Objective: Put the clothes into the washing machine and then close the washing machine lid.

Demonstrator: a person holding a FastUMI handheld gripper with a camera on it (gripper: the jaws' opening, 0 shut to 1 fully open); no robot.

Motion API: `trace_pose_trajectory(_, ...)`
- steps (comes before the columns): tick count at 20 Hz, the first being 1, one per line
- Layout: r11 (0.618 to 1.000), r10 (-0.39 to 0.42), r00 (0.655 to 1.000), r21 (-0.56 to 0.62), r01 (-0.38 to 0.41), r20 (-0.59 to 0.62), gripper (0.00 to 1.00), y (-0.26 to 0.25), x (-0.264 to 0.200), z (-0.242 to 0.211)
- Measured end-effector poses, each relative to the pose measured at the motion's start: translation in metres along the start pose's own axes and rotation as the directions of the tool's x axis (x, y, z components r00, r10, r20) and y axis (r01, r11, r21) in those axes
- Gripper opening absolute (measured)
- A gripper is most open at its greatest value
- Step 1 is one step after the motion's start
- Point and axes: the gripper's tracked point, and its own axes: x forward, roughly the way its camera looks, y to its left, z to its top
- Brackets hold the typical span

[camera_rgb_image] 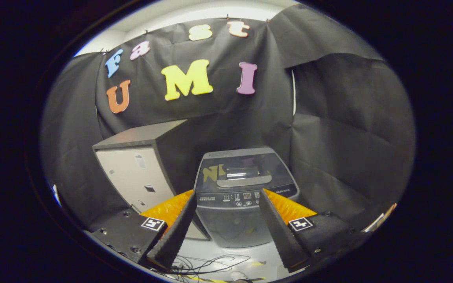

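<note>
One washing machine (246, 192) stands just ahead of the tongs (226, 200), lid (244, 169) down | tongs wide apart, holding nothing | grey cabinet (136, 173) beside it | lid looks stiff and smooth; I judge its front handle (244, 181) the best hold.

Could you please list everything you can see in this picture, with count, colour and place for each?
washing machine: one, grey, lid down, just beyond the fingers.
cabinet: one, pale front with dark top, beside the washing machine, beyond one finger.
cables: a few, black, on the floor below the fingers.
floor: one, pale, under the washing machine.
hand-held gripper: one, black fingers with orange behind them, spread open, holding nothing.
</note>
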Motion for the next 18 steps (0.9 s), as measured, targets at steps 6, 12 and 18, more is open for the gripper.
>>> trace_pose_trajectory(6, 0.997, -0.072, 0.994, 0.000, 0.072, 0.082, 0.99, 0.014, -0.115, -0.002)
trace_pose_trajectory(12, 0.996, -0.029, 0.991, -0.074, 0.039, 0.134, 1.00, 0.043, -0.183, 0.005)
trace_pose_trajectory(18, 0.995, -0.050, 0.984, -0.077, 0.064, 0.173, 1.00, 0.042, -0.200, 0.013)
